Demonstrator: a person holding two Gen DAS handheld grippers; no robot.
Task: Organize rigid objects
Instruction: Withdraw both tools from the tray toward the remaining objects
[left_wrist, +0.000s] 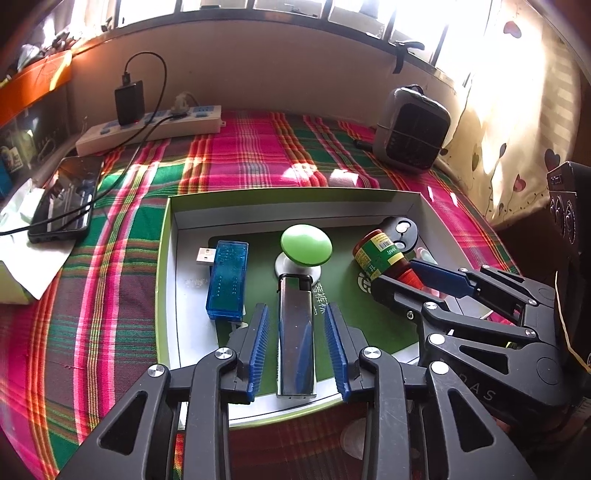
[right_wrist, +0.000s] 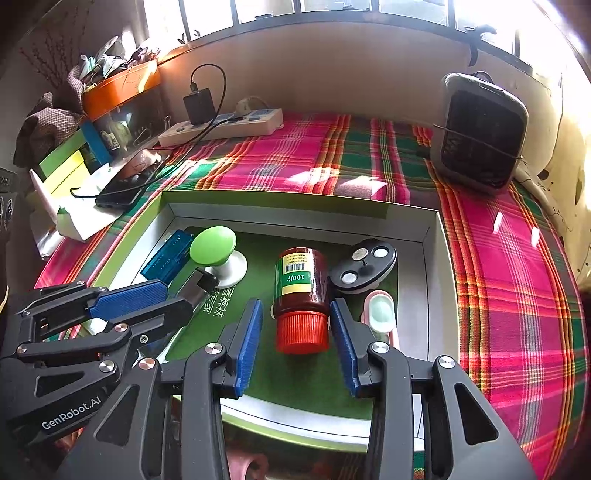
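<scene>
A shallow box (left_wrist: 168, 258) with a green floor lies on the plaid cloth. In it are a blue USB stick (left_wrist: 227, 280), a green knob on a white base (left_wrist: 306, 244), a silver lighter (left_wrist: 295, 343), a brown bottle with a red cap (right_wrist: 301, 288), a black disc (right_wrist: 364, 266) and a small pink and mint piece (right_wrist: 380, 312). My left gripper (left_wrist: 295, 308) straddles the lighter, open, with a gap on each side. My right gripper (right_wrist: 295, 306) straddles the lying bottle, open; its pads do not press. Each gripper shows in the other view: right gripper (left_wrist: 393, 274), left gripper (right_wrist: 179, 295).
A white power strip (left_wrist: 147, 129) with a black charger stands at the back wall, its cable running to a phone (left_wrist: 62, 199) at the left. A grey heater (left_wrist: 413, 129) stands at the back right. Boxes and an orange bin (right_wrist: 122, 86) crowd the far left.
</scene>
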